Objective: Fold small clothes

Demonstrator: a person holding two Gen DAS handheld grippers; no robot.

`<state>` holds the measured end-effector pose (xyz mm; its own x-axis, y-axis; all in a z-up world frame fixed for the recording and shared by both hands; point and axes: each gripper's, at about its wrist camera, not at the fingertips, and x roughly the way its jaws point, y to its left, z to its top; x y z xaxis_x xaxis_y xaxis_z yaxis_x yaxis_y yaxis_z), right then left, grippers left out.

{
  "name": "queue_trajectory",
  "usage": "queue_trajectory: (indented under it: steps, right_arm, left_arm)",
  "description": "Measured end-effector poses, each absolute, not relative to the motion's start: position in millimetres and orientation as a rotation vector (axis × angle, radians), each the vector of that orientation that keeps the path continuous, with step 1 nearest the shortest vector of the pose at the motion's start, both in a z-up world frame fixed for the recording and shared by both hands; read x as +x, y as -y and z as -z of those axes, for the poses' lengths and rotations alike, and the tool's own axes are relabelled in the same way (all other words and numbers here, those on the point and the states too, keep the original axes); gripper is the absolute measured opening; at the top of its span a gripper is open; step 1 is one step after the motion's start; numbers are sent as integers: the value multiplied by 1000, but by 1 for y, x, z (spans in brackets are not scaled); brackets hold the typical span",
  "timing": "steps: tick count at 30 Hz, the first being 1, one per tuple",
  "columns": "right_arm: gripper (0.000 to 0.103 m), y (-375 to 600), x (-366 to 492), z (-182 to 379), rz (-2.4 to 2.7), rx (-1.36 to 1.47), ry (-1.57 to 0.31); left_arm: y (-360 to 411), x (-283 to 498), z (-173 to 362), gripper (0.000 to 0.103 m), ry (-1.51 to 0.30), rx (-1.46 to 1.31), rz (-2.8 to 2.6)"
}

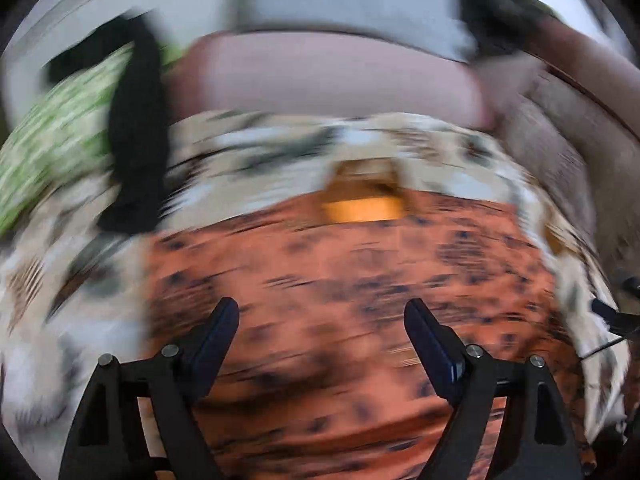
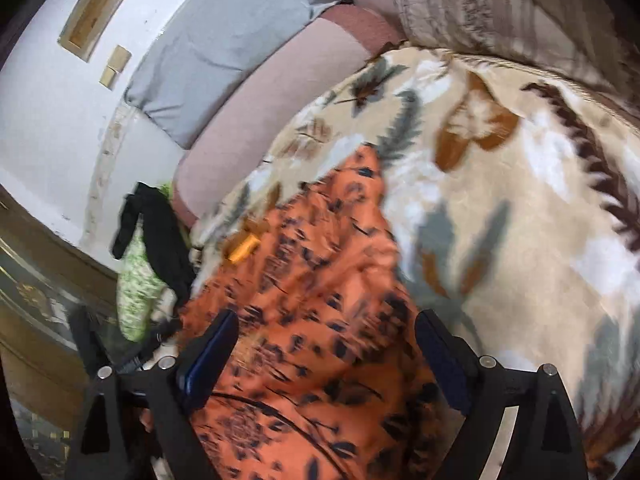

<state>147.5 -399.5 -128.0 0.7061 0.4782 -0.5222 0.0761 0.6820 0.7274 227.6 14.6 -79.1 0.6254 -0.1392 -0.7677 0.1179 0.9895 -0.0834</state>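
The orange garment (image 2: 320,288) is lying on the leaf-print blanket (image 2: 520,208). The left gripper (image 1: 322,314) and right gripper (image 2: 326,326) are hovering above it, jaws apart, empty. Between folds, apparently; next, an edge needs pinching.

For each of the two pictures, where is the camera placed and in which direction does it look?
Left wrist view: sits on the left gripper, looks down and forward over the orange patterned garment towards a pink cushion; only its own open fingers show; heavily blurred.
Right wrist view: sits on the right gripper, looks obliquely along the orange patterned garment on the leaf-print blanket; its open fingers show.
Shared: garment, blanket, pink cushion, black cloth.
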Motion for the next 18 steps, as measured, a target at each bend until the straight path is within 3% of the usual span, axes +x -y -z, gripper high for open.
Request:
queue_trajectory:
  steps: [5, 8, 9, 10, 11, 13, 14, 16, 18]
  right_arm:
    - [91, 383, 234, 141, -420, 911, -893]
    - [91, 369, 269, 169, -312, 851, -1001]
    - [91, 364, 276, 180, -305, 848, -1032]
    - [91, 360, 280, 185, -294, 843, -1042]
    - [85, 354, 280, 182, -284, 795, -1028]
    - [18, 346, 281, 178, -274, 748, -1058]
    - [5, 343, 279, 173, -251, 716, -1049]
    - [5, 338, 273, 161, -238, 652, -1015]
    - [6, 332, 267, 159, -206, 586, -1005]
  left_arm:
    - [-114, 216, 113, 86, -954, -252, -2]
    - [-130, 215, 139, 84, -1013, -336, 28]
    - [-131, 216, 145, 71, -1029, -358, 44]
    - [-132, 218, 152, 50, -1041, -372, 72]
    - [-131, 219, 156, 19, -1062, -377, 82]
    - [-137, 218, 155, 16, -1048, -435, 106]
    - [-139, 216, 150, 15, -1023, -429, 109]
    - [-140, 208, 138, 16, -971, -414, 125]
    - [-145, 211, 153, 20, -1028, -446, 102]
